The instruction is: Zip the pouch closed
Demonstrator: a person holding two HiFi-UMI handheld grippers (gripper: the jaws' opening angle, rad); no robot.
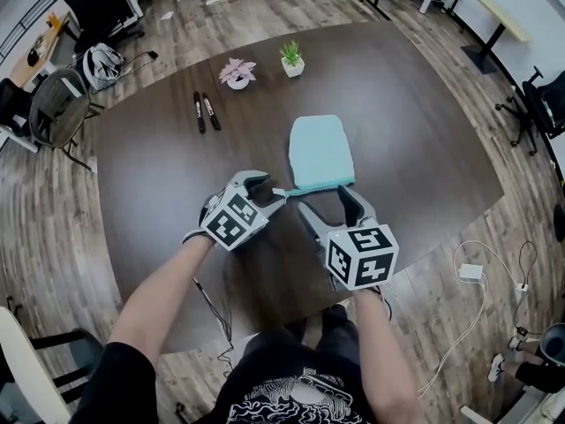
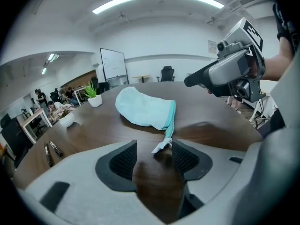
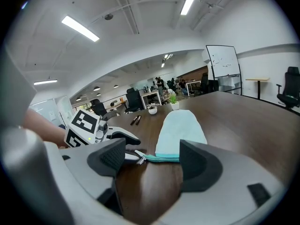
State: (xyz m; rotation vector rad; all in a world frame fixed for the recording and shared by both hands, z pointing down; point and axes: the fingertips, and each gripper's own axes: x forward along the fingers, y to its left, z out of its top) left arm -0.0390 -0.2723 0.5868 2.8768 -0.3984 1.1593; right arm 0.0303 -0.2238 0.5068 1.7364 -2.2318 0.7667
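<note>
Dark worktop (image 1: 406,122): two markers (image 1: 205,111) at left, then a round white pot (image 1: 237,81) with a pinkish plant and a square white pot (image 1: 292,67) with a green one. Pale blue pouch (image 1: 320,151) lies flat mid-worktop, teal zip edge toward the person, contents unseen. Left gripper (image 1: 267,193) fingers (image 2: 123,159) apart around the zip tab (image 2: 161,146); right gripper (image 1: 327,203) fingers apart, near the zip edge.

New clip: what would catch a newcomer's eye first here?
A pale teal pouch lies flat mid-table on dark wood, its zip edge toward the person. The left tongs and right tongs are both open at that edge, with the white zip tab between the left one's jaws. Beyond lie two markers and two small potted plants.
</note>
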